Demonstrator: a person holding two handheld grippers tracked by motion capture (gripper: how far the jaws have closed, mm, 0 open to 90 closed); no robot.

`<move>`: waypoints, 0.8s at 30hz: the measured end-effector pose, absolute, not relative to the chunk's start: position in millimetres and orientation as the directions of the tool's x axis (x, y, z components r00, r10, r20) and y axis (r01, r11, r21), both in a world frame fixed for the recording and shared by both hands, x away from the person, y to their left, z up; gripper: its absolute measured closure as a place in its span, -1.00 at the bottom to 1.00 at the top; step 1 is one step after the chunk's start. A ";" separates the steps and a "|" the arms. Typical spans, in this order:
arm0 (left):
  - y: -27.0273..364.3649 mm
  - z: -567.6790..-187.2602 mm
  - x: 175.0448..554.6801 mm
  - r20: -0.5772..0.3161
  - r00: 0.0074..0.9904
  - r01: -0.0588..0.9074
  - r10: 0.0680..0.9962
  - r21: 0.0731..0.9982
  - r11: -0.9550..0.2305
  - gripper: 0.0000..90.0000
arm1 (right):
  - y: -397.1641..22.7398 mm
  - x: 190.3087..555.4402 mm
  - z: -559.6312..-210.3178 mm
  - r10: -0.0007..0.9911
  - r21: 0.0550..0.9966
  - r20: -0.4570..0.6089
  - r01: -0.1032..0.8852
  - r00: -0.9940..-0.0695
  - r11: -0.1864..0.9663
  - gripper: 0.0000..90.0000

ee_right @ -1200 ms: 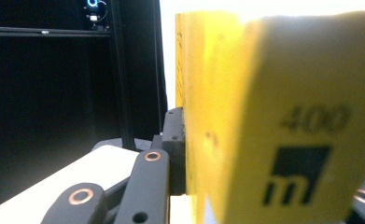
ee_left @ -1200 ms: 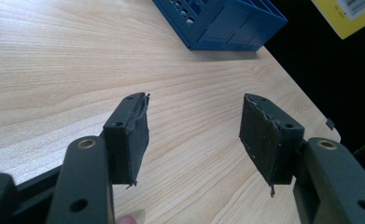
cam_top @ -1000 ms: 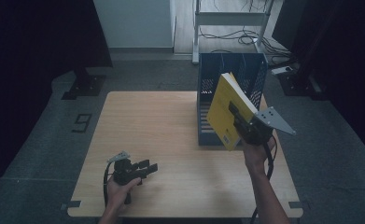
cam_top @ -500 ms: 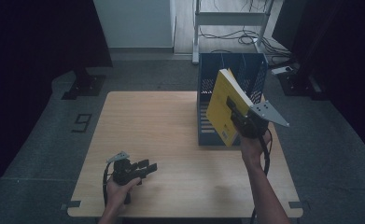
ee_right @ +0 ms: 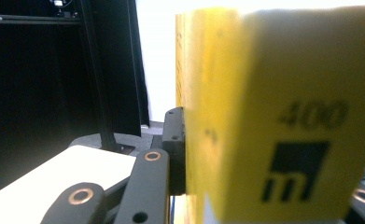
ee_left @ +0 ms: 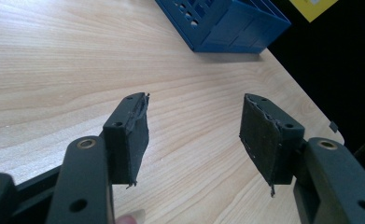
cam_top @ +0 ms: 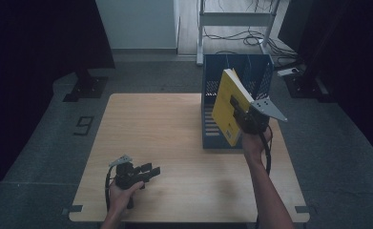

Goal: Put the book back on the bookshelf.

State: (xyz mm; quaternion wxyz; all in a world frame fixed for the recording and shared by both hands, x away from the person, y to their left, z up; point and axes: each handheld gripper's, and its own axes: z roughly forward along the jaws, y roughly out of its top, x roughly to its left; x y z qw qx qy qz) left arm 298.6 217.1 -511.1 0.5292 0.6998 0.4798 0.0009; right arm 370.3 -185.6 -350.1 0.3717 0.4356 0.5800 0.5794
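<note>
Now | yellow book (cam_top: pixel 228 106): tilted, black logo | right gripper (cam_top: pixel 241 114): clamped on it

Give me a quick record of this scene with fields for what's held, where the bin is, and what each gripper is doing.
held item: yellow book, tilted, raised above the table
held by: right gripper, shut on the book
bin: blue bin, upright at the table's far right
left gripper: left gripper, open, nothing between its jaws, low over the table's near left
surface: wooden table
</note>
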 end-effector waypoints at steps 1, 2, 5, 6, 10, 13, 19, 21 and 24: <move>217.8 -510.3 298.3 -0.507 0.541 0.668 0.671 0.744 0.024 -0.07 | -185.5 371.3 -350.5 0.936 0.996 0.075 0.075 -0.345 -0.052 0.66; 218.5 -509.8 298.2 -0.508 0.541 0.667 0.670 0.745 0.026 -0.07 | -185.0 373.0 -351.3 0.936 0.996 0.077 0.077 -0.344 -0.054 0.66; 220.5 -508.5 297.8 -0.511 0.540 0.665 0.669 0.746 0.033 -0.07 | -182.6 377.3 -353.5 0.937 0.995 0.077 0.081 -0.340 -0.052 0.66; 220.9 -508.1 297.8 -0.512 0.540 0.665 0.668 0.746 0.035 -0.07 | -181.8 378.7 -354.2 0.938 0.995 0.075 0.081 -0.339 -0.050 0.66; 221.5 -508.1 298.0 -0.514 0.538 0.667 0.668 0.744 0.035 -0.07 | -179.1 384.6 -356.0 0.940 0.995 0.074 0.085 -0.333 -0.048 0.66; 221.4 -508.5 298.4 -0.514 0.538 0.669 0.667 0.743 0.033 -0.07 | -178.0 388.5 -356.1 0.941 0.995 0.072 0.084 -0.332 -0.047 0.66; 221.4 -509.2 299.1 -0.517 0.536 0.673 0.667 0.739 0.032 -0.07 | -174.3 396.7 -355.3 0.943 0.995 0.071 0.086 -0.327 -0.045 0.66; 221.5 -509.2 299.1 -0.519 0.536 0.673 0.667 0.739 0.034 -0.07 | -172.4 400.1 -356.0 0.943 0.995 0.075 0.089 -0.324 -0.048 0.66; 222.0 -509.3 299.4 -0.518 0.535 0.673 0.667 0.738 0.033 -0.06 | -169.2 404.7 -356.8 0.944 0.994 0.072 0.098 -0.322 -0.043 0.66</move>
